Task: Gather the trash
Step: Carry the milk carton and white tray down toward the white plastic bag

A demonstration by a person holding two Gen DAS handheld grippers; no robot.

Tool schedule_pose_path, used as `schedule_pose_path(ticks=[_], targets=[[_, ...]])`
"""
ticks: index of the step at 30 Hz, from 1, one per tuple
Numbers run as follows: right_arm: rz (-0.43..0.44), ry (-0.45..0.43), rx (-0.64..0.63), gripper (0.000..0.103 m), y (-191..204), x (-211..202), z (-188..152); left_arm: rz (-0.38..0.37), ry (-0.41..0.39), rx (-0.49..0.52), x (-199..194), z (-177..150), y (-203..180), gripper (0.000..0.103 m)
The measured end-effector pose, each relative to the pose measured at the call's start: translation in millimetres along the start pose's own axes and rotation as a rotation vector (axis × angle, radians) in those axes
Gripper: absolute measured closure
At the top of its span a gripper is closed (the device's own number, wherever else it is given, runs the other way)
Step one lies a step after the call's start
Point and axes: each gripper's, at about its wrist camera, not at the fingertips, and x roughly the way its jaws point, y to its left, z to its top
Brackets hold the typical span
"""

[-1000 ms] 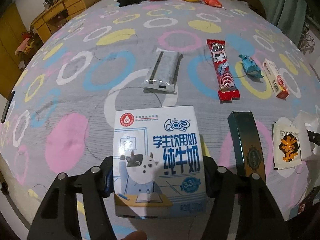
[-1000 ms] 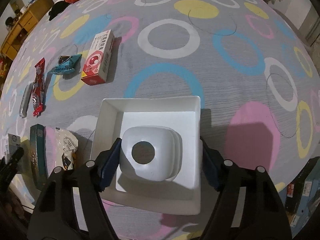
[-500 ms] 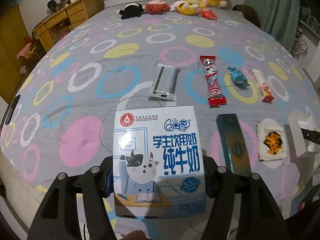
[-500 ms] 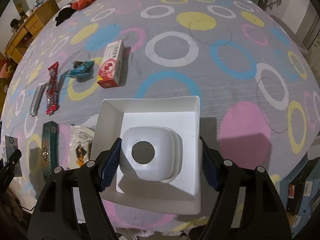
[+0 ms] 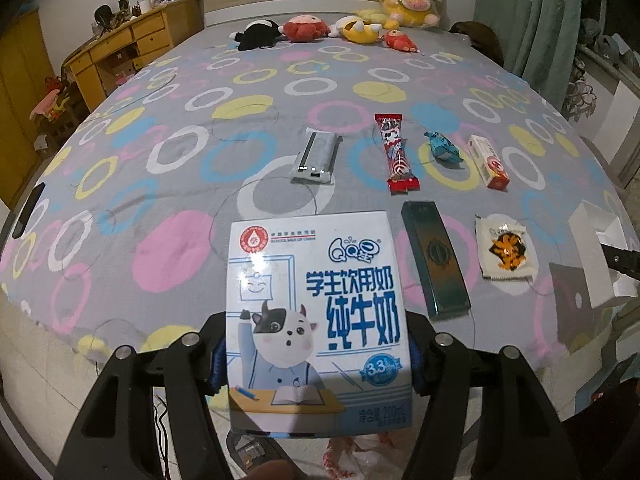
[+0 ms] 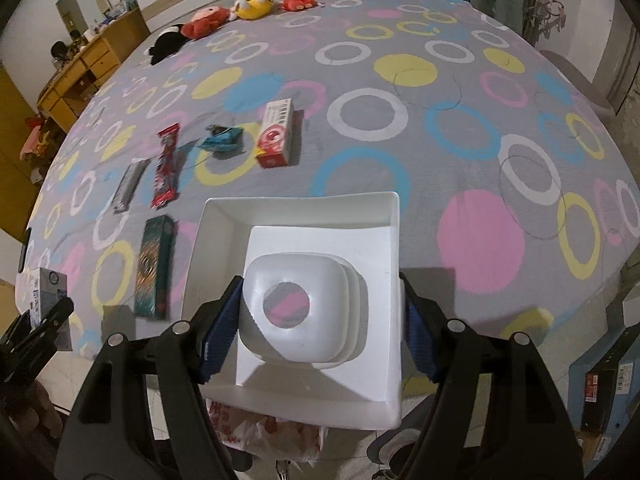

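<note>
White tray (image 6: 304, 216) pinched between the right gripper's (image 6: 320, 320) fingers and milk carton (image 5: 316, 304) clamped by the left gripper (image 5: 316, 356), both held off the bed's (image 5: 280, 92) foot above a bag (image 6: 272, 432); carrying step, release into it likely next.

"纯牛奶"; "3.3"; "200mL" on milk carton (image 5: 316, 320)
</note>
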Motion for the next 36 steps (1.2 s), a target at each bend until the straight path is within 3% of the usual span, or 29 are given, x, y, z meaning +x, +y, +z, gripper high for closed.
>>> schedule_pose_path(ticks=[10, 16, 36], targets=[[0.023, -0.016, -0.076, 0.032, 28.7, -33.0, -55.7, -0.026, -0.031, 0.051, -22.2, -35.3, -5.3, 0.04], [0.037, -0.017, -0.085, 0.032, 37.6, -41.9, -87.1, -0.04, 0.003, 0.056, -19.1, -70.7, 4.7, 0.04], [0.065, 0.068, -0.177, 0.032, 66.8, -21.6, -161.7, -0.11, 0.098, 0.116, -9.5, -136.5, -7.6, 0.04]])
